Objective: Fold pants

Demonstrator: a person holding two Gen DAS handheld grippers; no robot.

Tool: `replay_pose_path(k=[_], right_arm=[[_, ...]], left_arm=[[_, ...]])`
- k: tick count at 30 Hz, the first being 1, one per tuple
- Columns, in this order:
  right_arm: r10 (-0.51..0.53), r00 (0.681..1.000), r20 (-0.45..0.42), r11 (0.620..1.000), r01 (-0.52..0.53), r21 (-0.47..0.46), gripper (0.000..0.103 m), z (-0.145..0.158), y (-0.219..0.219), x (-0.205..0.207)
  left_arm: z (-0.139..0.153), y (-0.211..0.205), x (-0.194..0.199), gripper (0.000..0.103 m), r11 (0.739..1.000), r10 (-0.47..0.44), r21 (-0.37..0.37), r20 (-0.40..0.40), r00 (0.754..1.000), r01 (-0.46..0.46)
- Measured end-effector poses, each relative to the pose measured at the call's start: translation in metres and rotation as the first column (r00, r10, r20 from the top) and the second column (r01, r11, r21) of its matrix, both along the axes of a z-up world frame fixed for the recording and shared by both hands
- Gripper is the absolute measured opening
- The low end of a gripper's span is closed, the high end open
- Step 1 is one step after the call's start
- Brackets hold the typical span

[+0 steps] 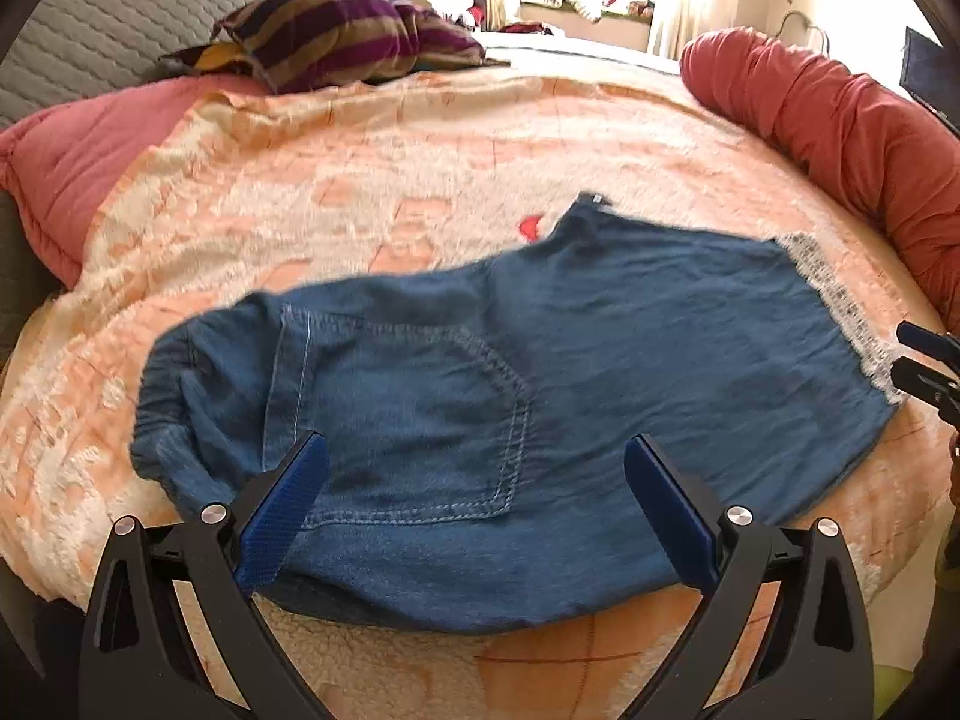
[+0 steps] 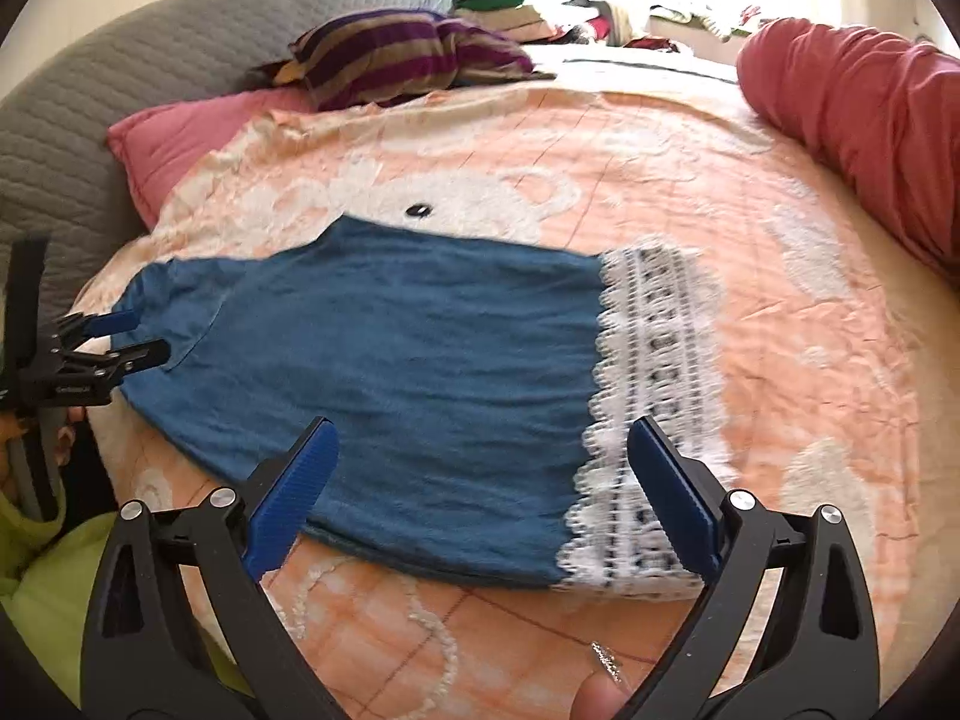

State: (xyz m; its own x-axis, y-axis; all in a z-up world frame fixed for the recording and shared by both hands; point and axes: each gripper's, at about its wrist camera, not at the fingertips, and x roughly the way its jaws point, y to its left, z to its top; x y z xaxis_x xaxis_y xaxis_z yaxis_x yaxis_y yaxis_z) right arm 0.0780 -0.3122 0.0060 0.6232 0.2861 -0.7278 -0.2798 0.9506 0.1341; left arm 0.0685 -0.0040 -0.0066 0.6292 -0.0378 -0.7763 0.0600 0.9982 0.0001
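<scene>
On the bed blanket (image 1: pixel 360 192), soft, limp denim pants (image 1: pixel 480 372) lie flat; left gripper (image 1: pixel 477 468) and right gripper (image 2: pixel 483 456) both wide open, empty; grab lace hem (image 2: pixel 654 372) corners.

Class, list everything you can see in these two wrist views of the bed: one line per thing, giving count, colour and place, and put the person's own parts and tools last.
Pants: one, blue denim, lying flat on the blanket, back pocket up.
Lace hem: one band, white with dark pattern, at the leg end of the pants.
Blanket: one, peach and white, covering the bed.
Striped pillow: one, purple and tan, far end of the bed.
Red bolster: one, along the bed's right side.
Pink quilt: one, on the left under the blanket.
Grey quilted cover: one, far left.
Clothes pile: mixed colours, by the window.
Left tool: black with blue pads, open, above the waist end.
Right tool: same colours, open, above the hem end.
</scene>
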Motion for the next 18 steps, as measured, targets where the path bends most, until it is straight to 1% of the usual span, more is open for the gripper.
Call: replay_pose_path(k=[4,7,13,14,16,18], right_arm=[[-0.062,0.998,0.011,0.997,0.062,0.035,0.091,0.007,-0.018,0.003],[-0.085,0.996,0.016,0.995,0.084,0.061,0.091,0.011,-0.027,0.004],[-0.121,0.992,0.031,0.991,0.119,0.064,0.092,0.015,-0.04,0.003],[-0.126,0.991,0.04,0.991,0.123,0.053,0.092,0.017,-0.042,0.001],[-0.135,0.989,0.066,0.991,0.135,0.001,0.092,0.019,-0.041,-0.002],[-0.132,0.989,0.07,0.991,0.133,-0.006,0.092,0.021,-0.043,-0.002]], left_arm=[[0.011,-0.002,-0.001,0.098,1.0,0.002,-0.024,0.023,1.0,-0.001],[0.019,-0.005,0.0,0.098,0.999,-0.002,-0.033,0.03,1.0,0.003],[0.032,-0.02,0.01,0.098,0.999,-0.041,-0.016,0.038,0.998,0.042],[0.034,-0.024,0.013,0.098,0.998,-0.054,-0.013,0.036,0.998,0.055],[0.036,-0.032,0.018,0.098,0.997,-0.07,-0.006,0.038,0.997,0.07],[0.04,-0.042,0.025,0.098,0.996,-0.092,-0.008,0.036,0.995,0.092]])
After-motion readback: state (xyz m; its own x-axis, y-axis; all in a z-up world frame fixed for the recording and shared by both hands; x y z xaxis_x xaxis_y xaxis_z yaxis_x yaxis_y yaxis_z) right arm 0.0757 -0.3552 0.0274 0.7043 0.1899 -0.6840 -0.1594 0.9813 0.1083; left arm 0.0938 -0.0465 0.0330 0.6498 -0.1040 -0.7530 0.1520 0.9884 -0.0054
